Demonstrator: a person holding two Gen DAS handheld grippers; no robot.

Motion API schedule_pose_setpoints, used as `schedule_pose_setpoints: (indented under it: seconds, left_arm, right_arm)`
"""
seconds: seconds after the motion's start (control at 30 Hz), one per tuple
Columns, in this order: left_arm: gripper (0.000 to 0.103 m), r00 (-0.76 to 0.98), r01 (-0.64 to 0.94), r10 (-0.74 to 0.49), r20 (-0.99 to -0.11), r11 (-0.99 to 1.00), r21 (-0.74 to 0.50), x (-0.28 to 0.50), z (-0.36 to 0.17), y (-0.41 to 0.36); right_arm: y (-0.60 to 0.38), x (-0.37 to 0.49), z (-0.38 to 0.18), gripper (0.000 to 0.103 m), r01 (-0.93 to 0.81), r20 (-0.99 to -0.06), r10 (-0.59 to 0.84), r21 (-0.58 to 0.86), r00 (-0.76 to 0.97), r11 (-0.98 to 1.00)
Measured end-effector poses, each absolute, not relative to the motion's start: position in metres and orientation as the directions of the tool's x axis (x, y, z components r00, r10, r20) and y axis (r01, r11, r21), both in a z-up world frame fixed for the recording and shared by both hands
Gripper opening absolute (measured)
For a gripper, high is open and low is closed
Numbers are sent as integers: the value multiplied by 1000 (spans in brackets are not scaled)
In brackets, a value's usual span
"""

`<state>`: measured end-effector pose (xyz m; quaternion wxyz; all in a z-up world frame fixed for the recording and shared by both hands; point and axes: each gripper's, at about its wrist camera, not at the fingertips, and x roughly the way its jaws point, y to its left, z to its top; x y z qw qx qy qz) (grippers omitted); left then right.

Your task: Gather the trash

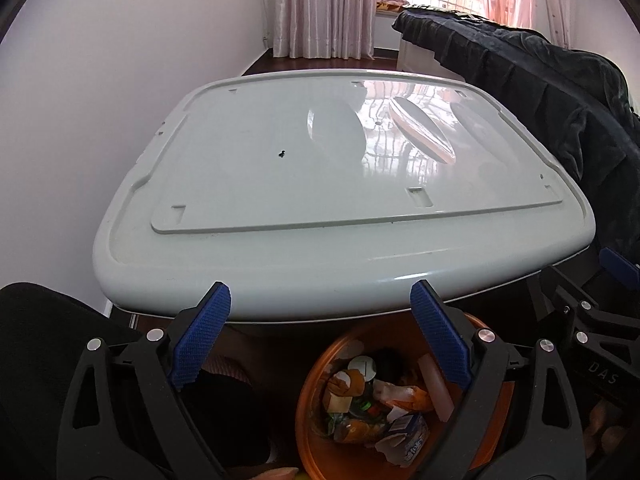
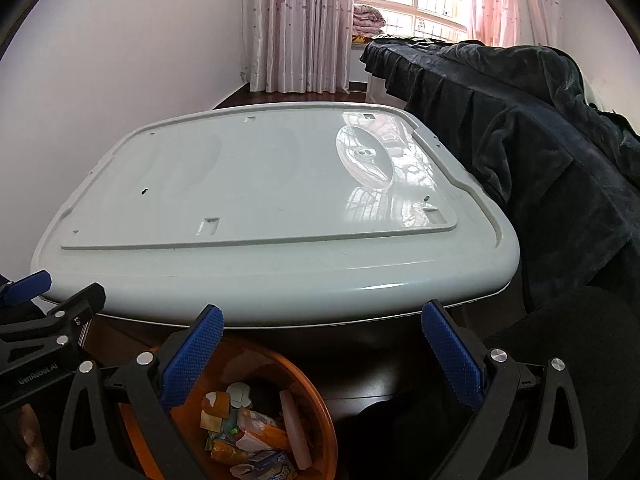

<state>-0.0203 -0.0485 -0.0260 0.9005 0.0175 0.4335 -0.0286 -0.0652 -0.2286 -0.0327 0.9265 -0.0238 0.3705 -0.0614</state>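
An orange trash bin [image 1: 312,408] stands on the floor below the table's near edge, holding several wrappers, cartons and paper scraps [image 1: 368,404]. It also shows in the right wrist view [image 2: 316,404], lower left. My left gripper [image 1: 320,304] is open and empty, held above the bin in front of the table edge. My right gripper [image 2: 322,324] is open and empty, to the right of the bin. A tiny dark speck [image 1: 282,154] lies on the pale glossy table [image 1: 240,248]; it shows in the right wrist view too [image 2: 144,191].
A dark blanket [image 2: 540,128] drapes over furniture right of the table [image 2: 280,280]. A white wall is to the left, with curtains [image 1: 320,8] and a window behind. My left gripper's body [image 2: 44,332] shows at the right view's left edge.
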Motion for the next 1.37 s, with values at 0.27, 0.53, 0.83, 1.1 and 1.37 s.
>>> schedule_pose_setpoints:
  seconds: [0.27,0.53,0.83,1.1,1.37]
  left_arm:
    - [89,620,70,-38,-784,998,8,-19,-28,-49]
    - [89,625,60,-39,-779,998,-2,-21,-30,-49]
    - [89,623,41,-54,-780,998,-37,-21,-32,-44]
    - [89,625,36,-29,-780,999,-8,-21,-31,-45]
    - [89,626,26,-22,-779,1000,-7,-21,-30,-42]
  right_arm:
    - [-230,-65,-33,98,100,-689,-130,-85,713,991]
    - [-230,-64,-35,98,96,-693,-130,-88,709,991]
    - [-234,-62,-39,98,107,-708,-129,-76,694,991]
    - [-234,-64,-38,98,106,-701,-132,-80,701,991]
    - [-236,-63,-38,98,108,-703,-131,-77,699,991]
